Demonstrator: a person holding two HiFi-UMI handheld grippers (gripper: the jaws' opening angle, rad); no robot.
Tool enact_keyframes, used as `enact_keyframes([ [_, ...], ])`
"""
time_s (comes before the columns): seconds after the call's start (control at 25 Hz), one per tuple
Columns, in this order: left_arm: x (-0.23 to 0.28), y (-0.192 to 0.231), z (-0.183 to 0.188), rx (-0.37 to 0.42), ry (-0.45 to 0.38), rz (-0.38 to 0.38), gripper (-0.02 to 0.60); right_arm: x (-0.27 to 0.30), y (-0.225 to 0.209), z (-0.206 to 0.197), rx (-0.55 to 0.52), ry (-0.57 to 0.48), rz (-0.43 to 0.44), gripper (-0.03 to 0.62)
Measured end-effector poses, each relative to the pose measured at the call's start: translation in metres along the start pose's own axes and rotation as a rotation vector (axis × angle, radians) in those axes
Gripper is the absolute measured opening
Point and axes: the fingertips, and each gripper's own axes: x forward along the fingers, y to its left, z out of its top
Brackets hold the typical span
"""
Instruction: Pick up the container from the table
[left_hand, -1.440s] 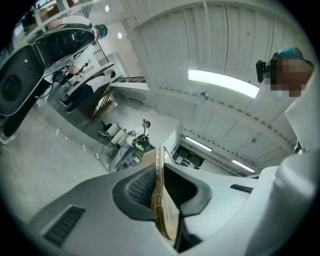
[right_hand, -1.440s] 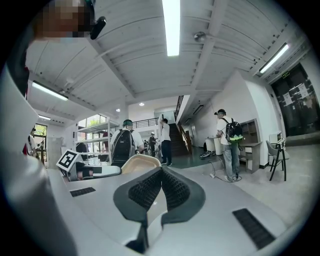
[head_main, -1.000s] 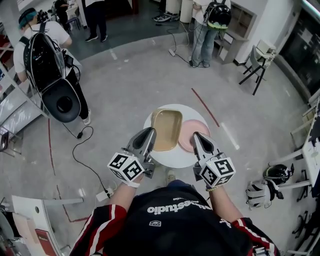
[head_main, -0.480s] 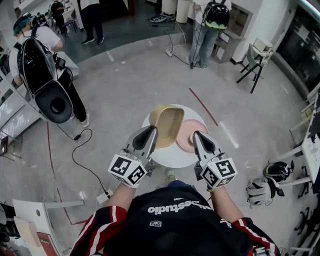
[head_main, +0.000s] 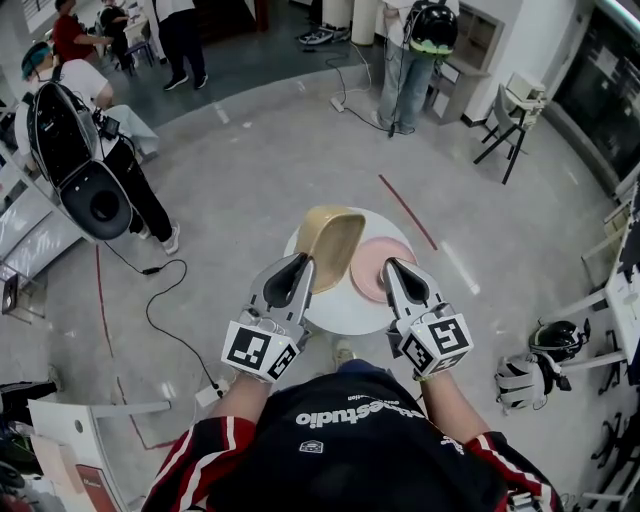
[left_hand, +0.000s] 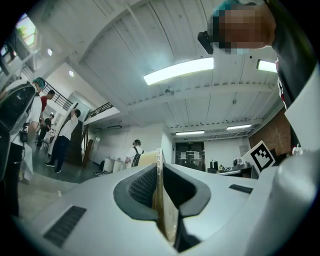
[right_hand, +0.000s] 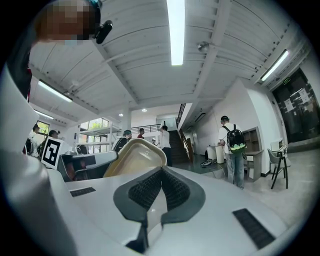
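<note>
Head view, near to far: we hold two grippers. Our left gripper (head_main: 300, 263) clamps the rim of the one tan container (head_main: 332, 240), tilted above the single round table (head_main: 338, 312). Our right gripper (head_main: 392, 266) is closed, empty. One pink plate (head_main: 368, 276) lies by the table's right edge.

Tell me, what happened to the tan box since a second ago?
The left gripper, clamped on the rim of the tan rectangular plastic container, raised it and tipped it up, so it no longer lies flat on the round white table. The pink round plate and the shut, empty right gripper stayed where they were.
</note>
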Motion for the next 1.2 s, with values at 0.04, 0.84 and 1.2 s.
enact_keyframes([
  [0.04,-0.001,-0.001,0.002,0.02,-0.003,0.006,0.05,0.0,0.0,0.0,-0.004,-0.002,-0.002,0.015],
  [0.84,-0.004,0.004,0.003,0.088,-0.012,0.077,0.049,-0.011,0.004,0.002,-0.046,-0.023,-0.026,0.014],
  [1.2,-0.005,-0.002,0.003,0.086,-0.012,0.072,0.049,-0.016,0.006,-0.004,-0.037,-0.009,-0.011,0.014],
])
